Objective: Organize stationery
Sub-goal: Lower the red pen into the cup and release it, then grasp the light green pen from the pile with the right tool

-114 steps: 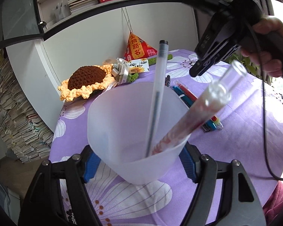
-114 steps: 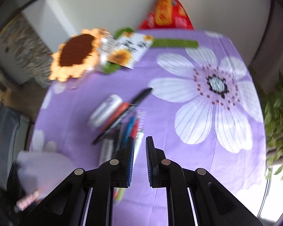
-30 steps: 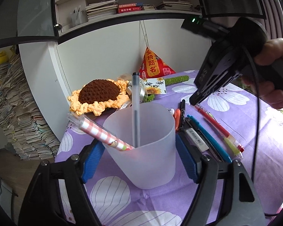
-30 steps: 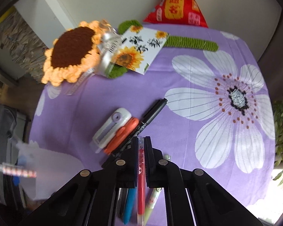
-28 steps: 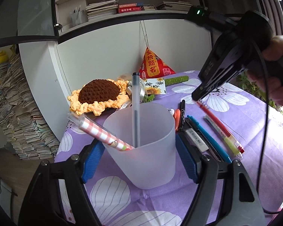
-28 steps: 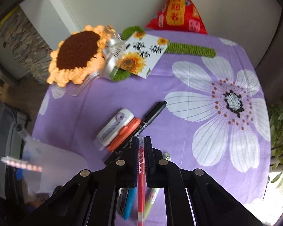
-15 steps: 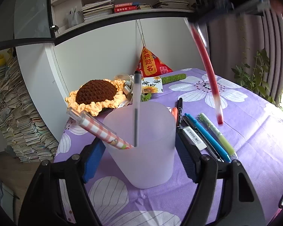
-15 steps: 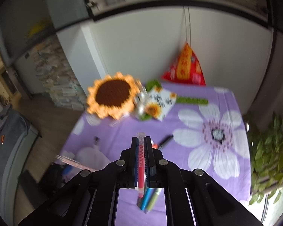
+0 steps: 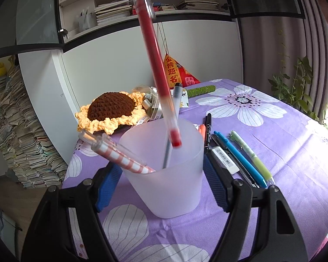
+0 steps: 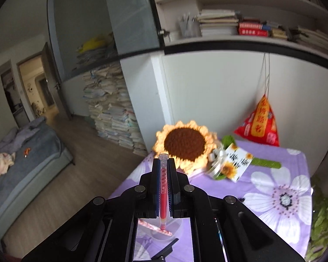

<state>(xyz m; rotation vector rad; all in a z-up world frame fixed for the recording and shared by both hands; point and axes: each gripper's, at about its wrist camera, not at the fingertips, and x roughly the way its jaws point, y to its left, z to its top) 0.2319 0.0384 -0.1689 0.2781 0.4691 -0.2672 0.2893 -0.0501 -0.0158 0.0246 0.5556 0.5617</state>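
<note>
Right gripper point(image 10: 163, 174) clamps the slim red pen point(image 9: 156, 69) near-upright, tip dipping over the frosted plastic cup point(image 9: 164, 170) gripped by the left gripper point(image 9: 161, 181).

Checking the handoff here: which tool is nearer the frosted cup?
Left. The left tool straddles the frosted cup, a pad at each side. The right tool is above it, holding the red pen over its mouth.

Frosted matt plastic cup point(image 9: 164, 174), glossy clear-plastic red pen point(image 9: 157, 69), crocheted yarn sunflower point(image 9: 110, 111), printed cloth tablecloth point(image 9: 284, 148)

Red pen point(image 9: 155, 65) hangs tilted, tip over frosted cup point(image 9: 170, 183)
</note>
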